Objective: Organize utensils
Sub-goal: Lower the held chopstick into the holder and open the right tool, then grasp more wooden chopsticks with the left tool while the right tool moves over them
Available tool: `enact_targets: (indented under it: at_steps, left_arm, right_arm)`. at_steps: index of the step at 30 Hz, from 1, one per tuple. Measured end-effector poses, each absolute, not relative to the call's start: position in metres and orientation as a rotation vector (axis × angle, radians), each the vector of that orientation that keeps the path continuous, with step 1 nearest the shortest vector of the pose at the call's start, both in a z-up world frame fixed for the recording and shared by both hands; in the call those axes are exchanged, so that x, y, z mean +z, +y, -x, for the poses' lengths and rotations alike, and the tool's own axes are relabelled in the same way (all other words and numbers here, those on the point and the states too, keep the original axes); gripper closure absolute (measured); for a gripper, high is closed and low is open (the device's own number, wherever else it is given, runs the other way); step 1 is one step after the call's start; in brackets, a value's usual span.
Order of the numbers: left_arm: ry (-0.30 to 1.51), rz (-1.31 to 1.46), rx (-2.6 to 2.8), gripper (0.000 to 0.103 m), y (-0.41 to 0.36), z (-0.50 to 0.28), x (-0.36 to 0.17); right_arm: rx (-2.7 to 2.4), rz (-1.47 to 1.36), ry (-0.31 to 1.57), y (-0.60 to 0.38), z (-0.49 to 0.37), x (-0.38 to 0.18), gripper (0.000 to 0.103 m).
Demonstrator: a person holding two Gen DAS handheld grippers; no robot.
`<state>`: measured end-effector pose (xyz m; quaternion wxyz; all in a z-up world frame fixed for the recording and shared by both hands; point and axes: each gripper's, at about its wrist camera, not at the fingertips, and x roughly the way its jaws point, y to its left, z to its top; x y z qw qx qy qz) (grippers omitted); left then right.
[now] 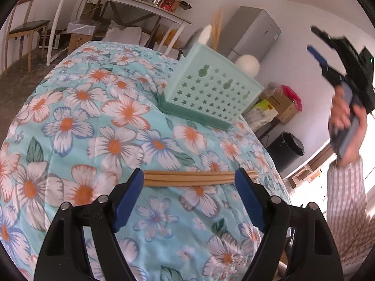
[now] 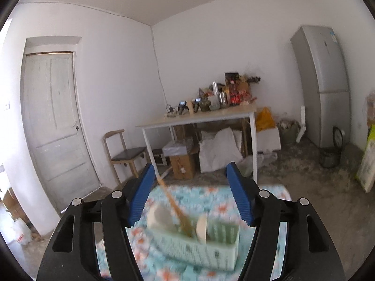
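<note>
Chopsticks (image 1: 199,178) lie crosswise before open left gripper (image 1: 189,179).

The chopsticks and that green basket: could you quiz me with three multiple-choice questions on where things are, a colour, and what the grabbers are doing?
1. Where do the chopsticks on the cloth lie?
A. inside the basket
B. between the left gripper's open fingers
C. on the floor

2. What colour is the utensil basket?
A. red
B. mint green
C. black

3. What does the right gripper hold?
A. nothing
B. a spoon
C. a cup

Answers:
1 B: they lie flat on the floral tablecloth, spanning the gap between the fingers.
2 B: its star-pierced wall is pale green.
3 A: its fingers are spread and empty above the basket.
</note>
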<state>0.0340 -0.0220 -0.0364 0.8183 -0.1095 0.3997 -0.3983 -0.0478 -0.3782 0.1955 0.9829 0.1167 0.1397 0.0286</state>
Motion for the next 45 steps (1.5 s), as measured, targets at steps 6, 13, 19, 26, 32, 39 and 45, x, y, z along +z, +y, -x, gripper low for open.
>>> enact_targets:
  at_steps: [6, 13, 19, 26, 32, 39, 45]
  left_arm:
    - [0.922, 0.270, -0.920, 0.037, -0.033, -0.026, -0.043]
    - [1.113, 0.493, -0.904, 0.051, -0.033, -0.043, -0.075]
    - [1.167, 0.737, -0.808, 0.068, -0.017, -0.063, -0.096]
    - [1.180, 0.814, -0.708, 0.089, -0.012, -0.070, -0.107]
    - [1.177, 0.806, -0.696, 0.090, -0.014, -0.071, -0.104]
    - [1.189, 0.774, -0.751, 0.092, -0.017, -0.058, -0.087]
    - [1.221, 0.811, -0.746, 0.087, -0.014, -0.058, -0.090]
  right_arm:
    - [0.058, -0.391, 0.502, -0.375, 0.072, 0.113, 0.041]
    - [0.083, -0.569, 0.605, -0.372, 0.091, 0.058, 0.041]
    - [0.107, -0.587, 0.610, -0.372, 0.092, 0.052, 0.041]
    - [0.118, -0.619, 0.617, -0.379, 0.094, 0.040, 0.041]
    - [0.114, -0.644, 0.620, -0.384, 0.094, 0.036, 0.041]
    - [0.113, -0.646, 0.616, -0.387, 0.094, 0.037, 0.041]
    - [0.119, -0.645, 0.628, -0.383, 0.092, 0.037, 0.041]
